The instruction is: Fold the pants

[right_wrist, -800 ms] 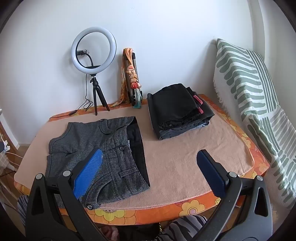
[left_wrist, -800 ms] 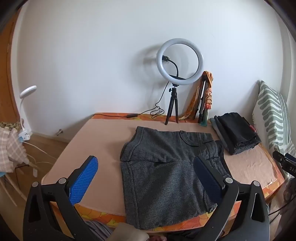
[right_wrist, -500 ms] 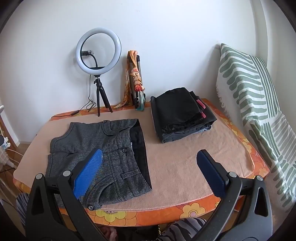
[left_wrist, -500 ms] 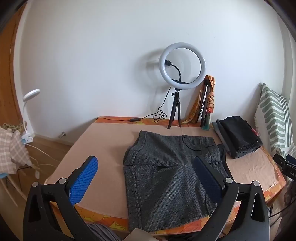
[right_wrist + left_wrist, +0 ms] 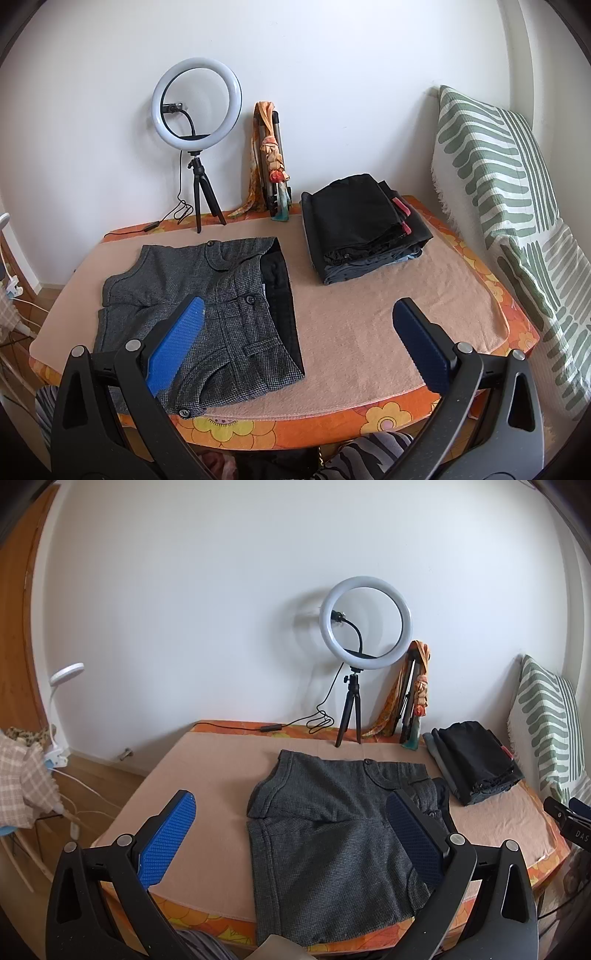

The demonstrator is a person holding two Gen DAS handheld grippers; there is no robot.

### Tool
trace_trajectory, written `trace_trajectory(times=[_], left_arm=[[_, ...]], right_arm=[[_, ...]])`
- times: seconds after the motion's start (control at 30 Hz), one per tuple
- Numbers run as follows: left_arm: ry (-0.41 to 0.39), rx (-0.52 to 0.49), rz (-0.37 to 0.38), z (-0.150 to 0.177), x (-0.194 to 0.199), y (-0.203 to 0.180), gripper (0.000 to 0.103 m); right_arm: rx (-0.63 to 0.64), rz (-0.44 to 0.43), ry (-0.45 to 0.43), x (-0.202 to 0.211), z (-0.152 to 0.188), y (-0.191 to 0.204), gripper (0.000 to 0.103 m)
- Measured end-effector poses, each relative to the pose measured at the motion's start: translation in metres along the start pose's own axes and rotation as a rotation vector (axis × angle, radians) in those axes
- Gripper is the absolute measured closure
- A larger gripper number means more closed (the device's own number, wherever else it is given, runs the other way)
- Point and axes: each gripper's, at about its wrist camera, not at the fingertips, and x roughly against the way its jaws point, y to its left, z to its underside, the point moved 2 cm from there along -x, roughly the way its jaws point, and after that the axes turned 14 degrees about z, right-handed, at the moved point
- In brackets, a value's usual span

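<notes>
Grey tweed shorts [image 5: 332, 823] [image 5: 207, 291] lie flat on the table's peach cover [image 5: 207, 775] [image 5: 369, 317], folded in half with the waistband and its black lining toward the right. My left gripper [image 5: 291, 832] hovers open above the table's near edge, its blue pads either side of the shorts' lower half and clear of the cloth. My right gripper [image 5: 299, 336] is also open, held back over the near edge, with the left pad over the shorts' front and the right pad over bare cover. Neither holds anything.
A stack of folded dark clothes [image 5: 476, 757] [image 5: 362, 229] sits at the back right. A ring light on a tripod [image 5: 364, 627] [image 5: 197, 103] and an orange scarf on a stand [image 5: 267, 155] are against the wall. A striped cushion [image 5: 509, 206] lines the right side.
Both grippers have pulled back and risen a little from the table, so the shorts look smaller and lower in view. The shorts and the stack have not moved.
</notes>
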Motion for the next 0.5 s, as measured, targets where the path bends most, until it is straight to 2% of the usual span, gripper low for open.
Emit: trace_trajectory(times=[0.5], left_arm=[[-0.001, -0.008, -0.005, -0.0028, 0.0002, -0.0001, 0.001]], right_arm=[[0.006, -0.008, -0.004, 0.0034, -0.0013, 0.0055, 0.000]])
